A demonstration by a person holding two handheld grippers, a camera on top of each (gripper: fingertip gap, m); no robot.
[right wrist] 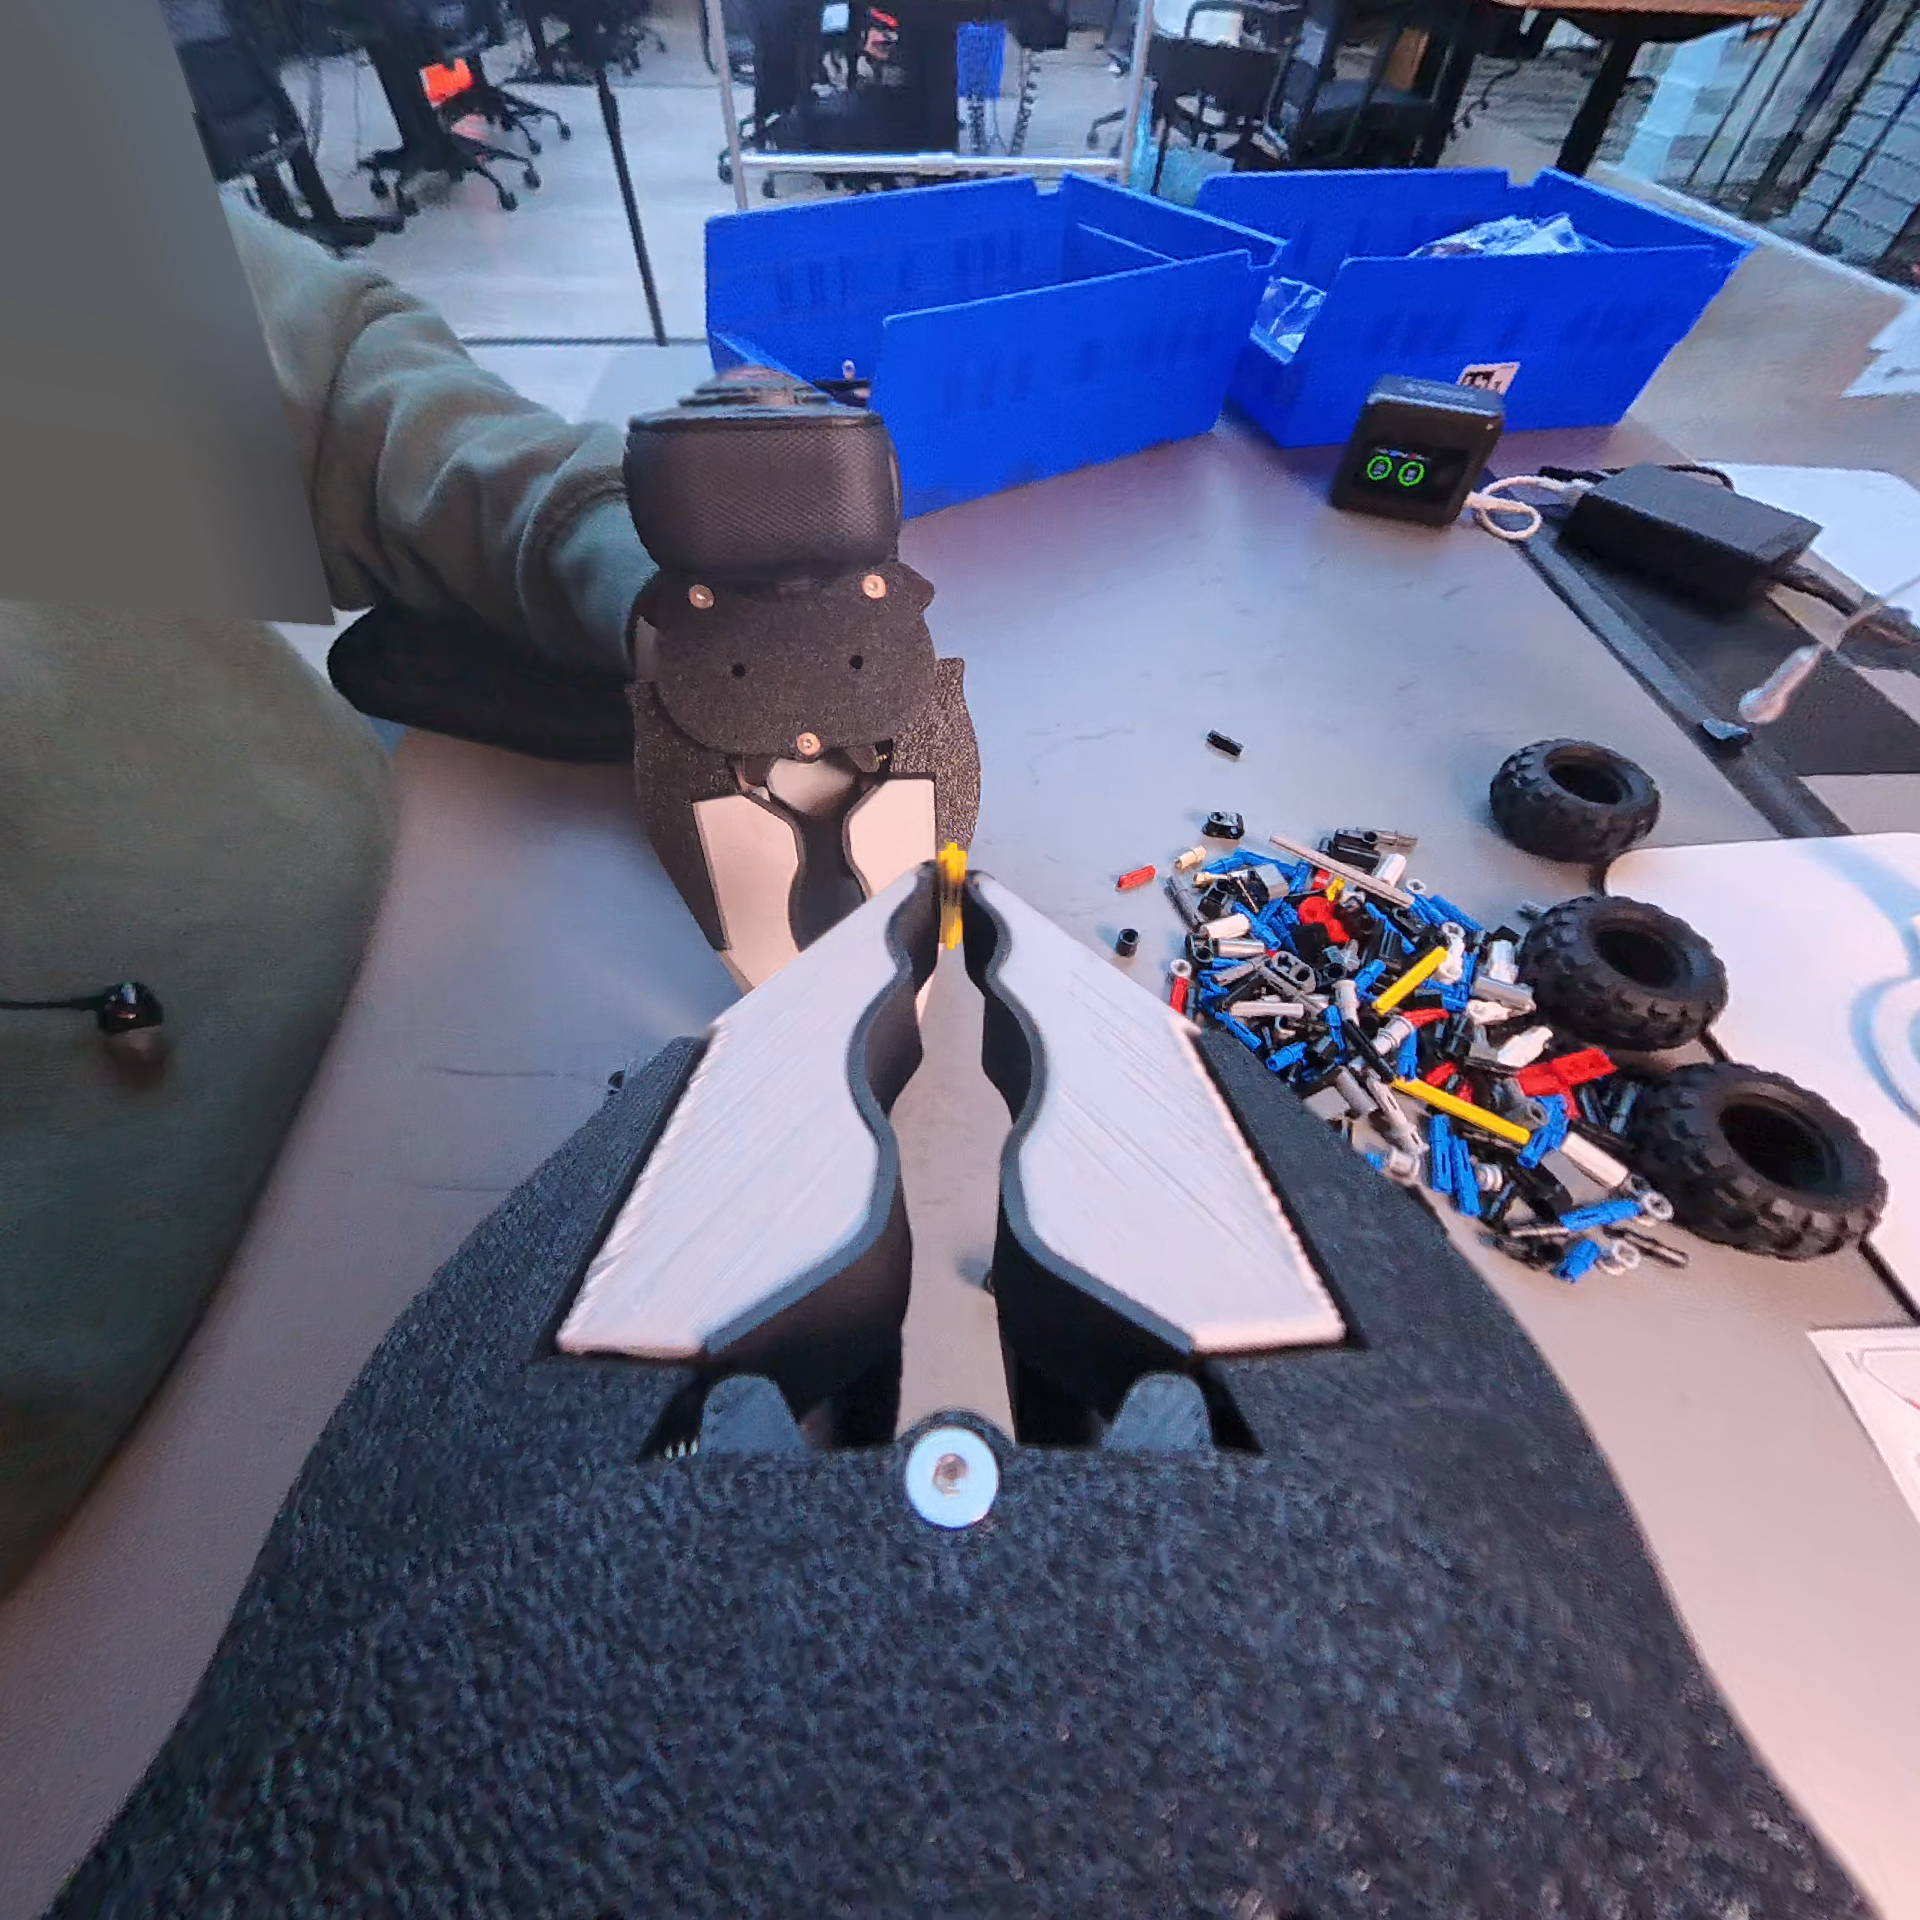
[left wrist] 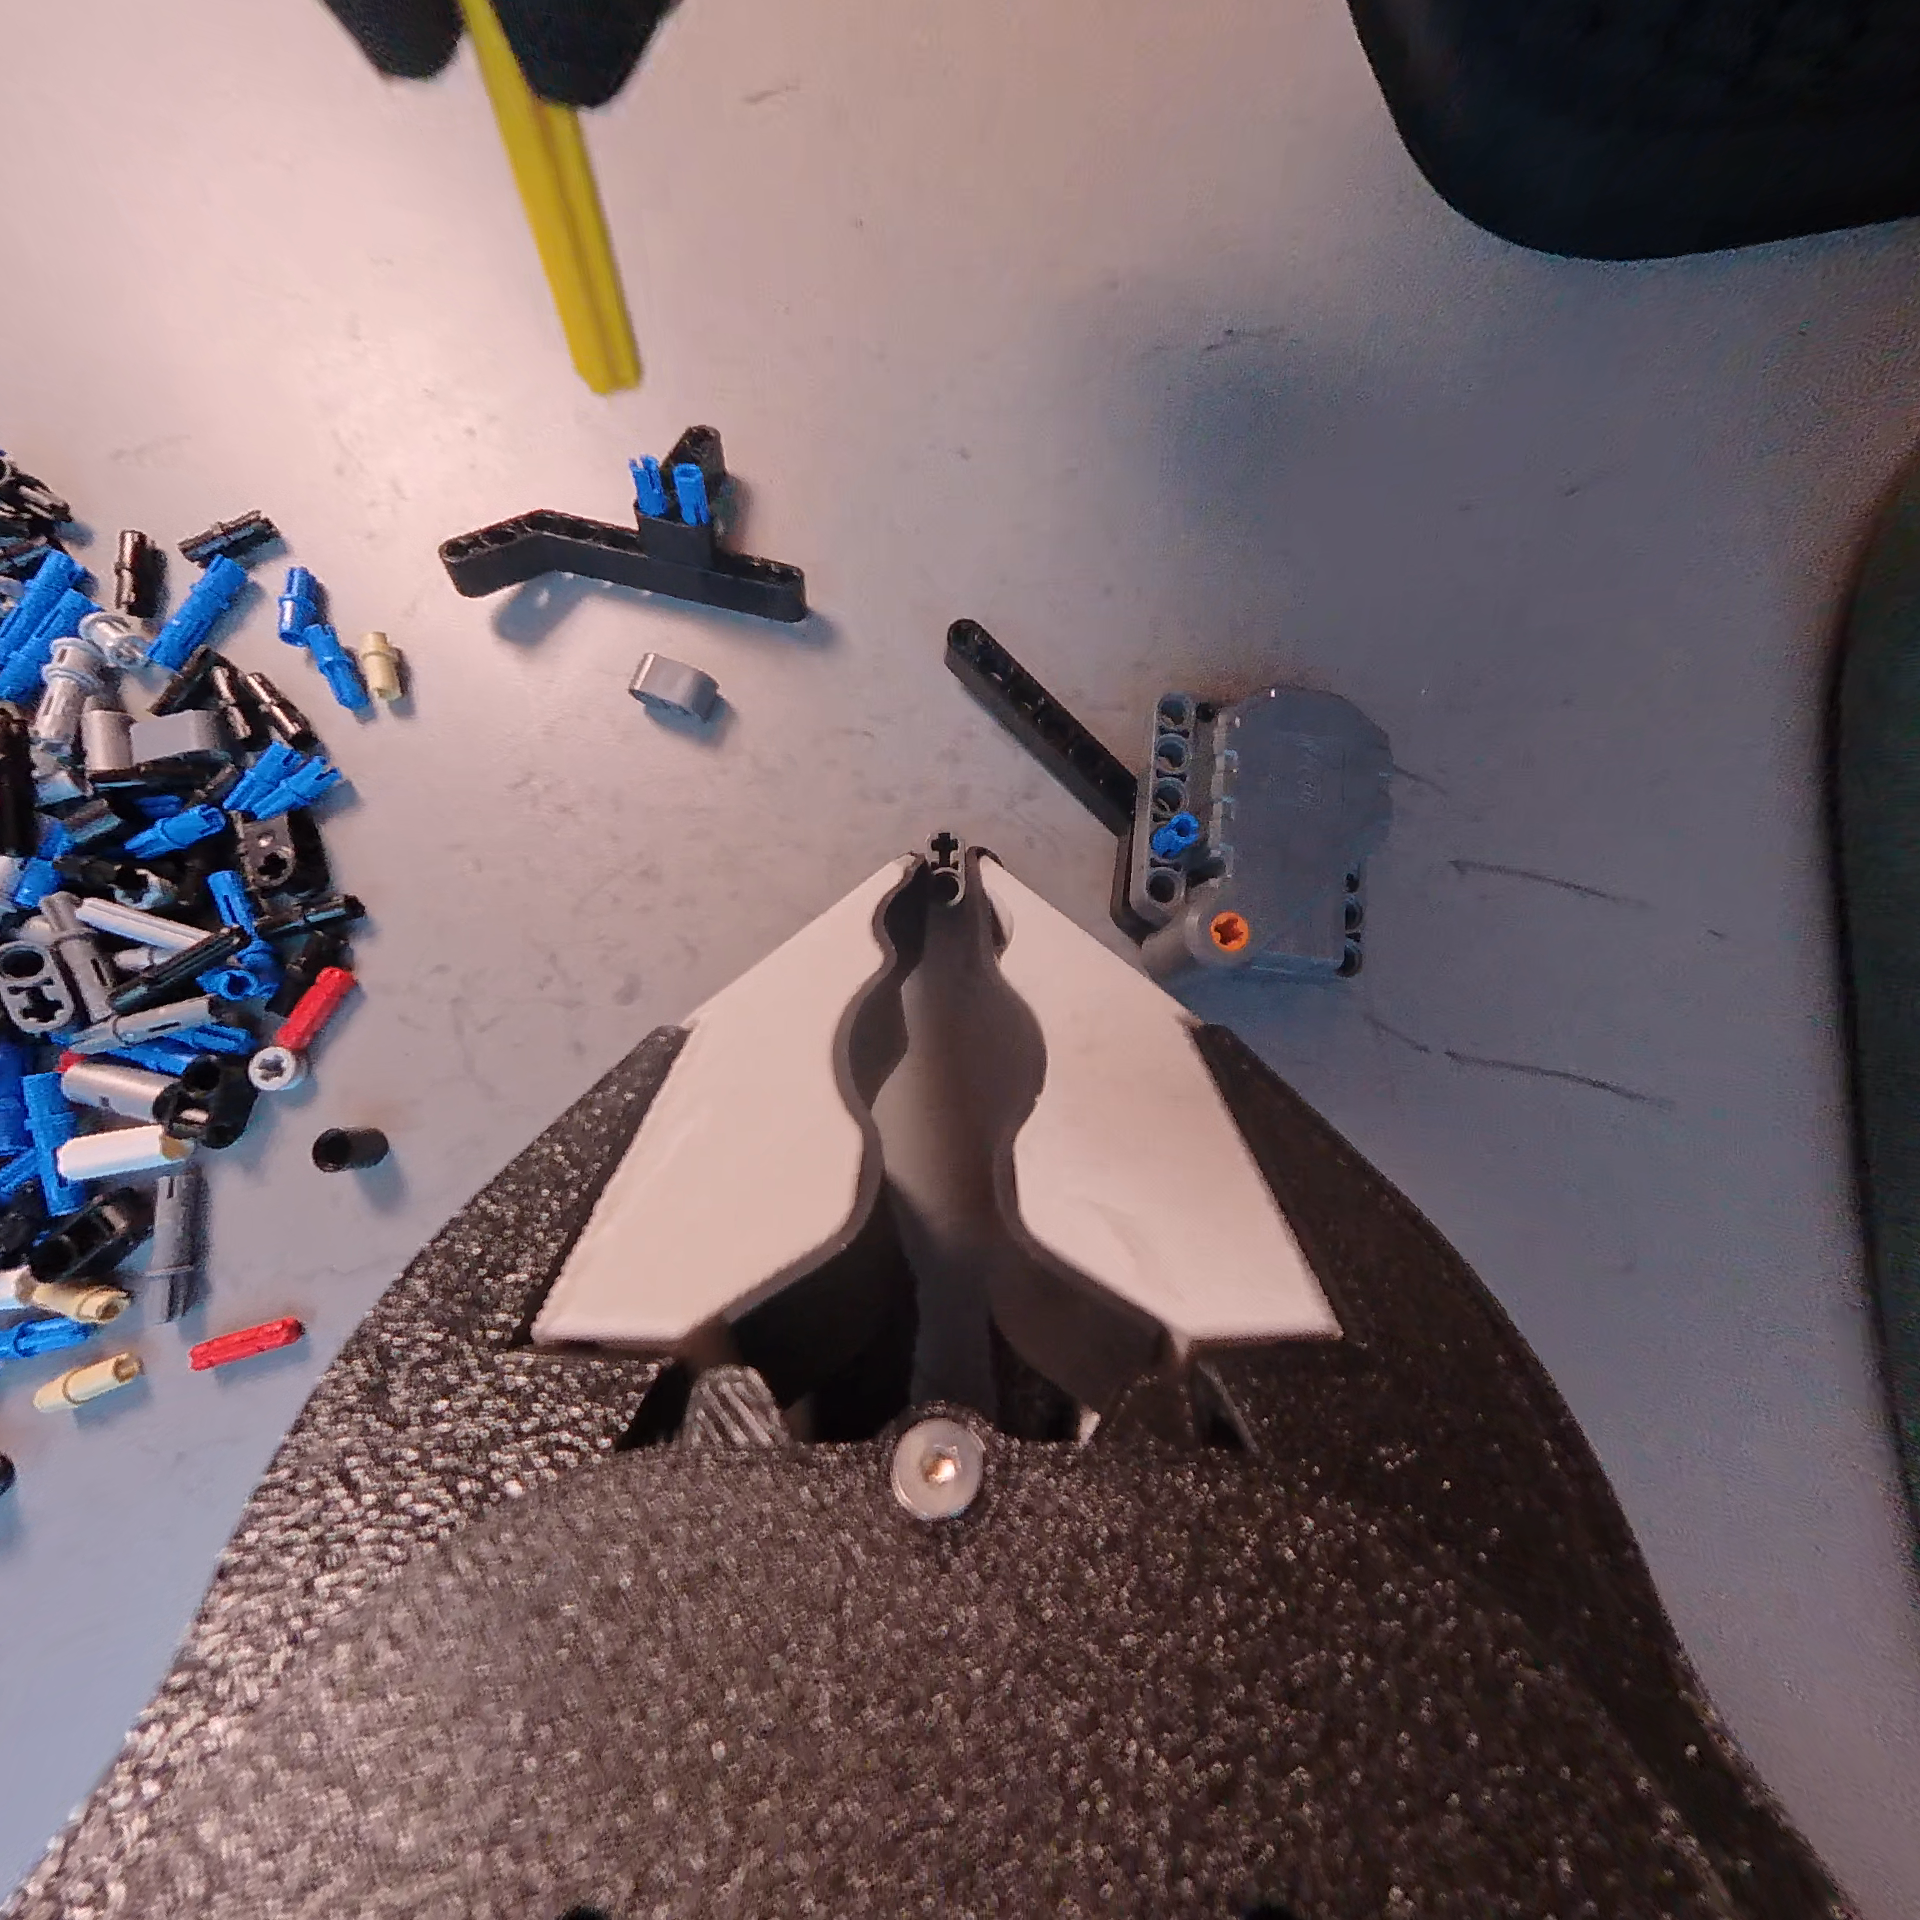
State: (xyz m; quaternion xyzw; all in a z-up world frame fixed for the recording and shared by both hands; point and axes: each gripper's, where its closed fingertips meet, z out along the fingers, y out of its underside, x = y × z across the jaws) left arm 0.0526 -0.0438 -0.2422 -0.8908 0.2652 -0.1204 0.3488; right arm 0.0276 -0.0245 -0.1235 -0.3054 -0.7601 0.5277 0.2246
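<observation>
While both tools hover low over the grey counter (left wrist: 1039, 364), each has a small plastic building piece pinched at its very tip. The left tool (left wrist: 943, 868) is closed on a small black connector (left wrist: 943, 850), whose cross-shaped hole faces out between the tips. The right tool (right wrist: 951, 894) is nearly closed on a yellow axle (right wrist: 950, 899), which in the left wrist view runs as a long ridged rod (left wrist: 561, 208) slanting down toward the counter. Both pieces look light, hard and stiff; I judge the axle's smooth ridges could let it swivel, so a hold nearer its middle would steady it. The left tool points down at the counter, with a grey motor block (left wrist: 1268, 831) and a black beam (left wrist: 1039, 727) just ahead to its right, and an angled black beam with blue pins (left wrist: 623, 561) farther off. A heap of loose pins (right wrist: 1403, 1039) lies beside three black tyres (right wrist: 1621, 971). A sleeved arm (right wrist: 436, 457) carries the left tool, which faces the right one closely.
</observation>
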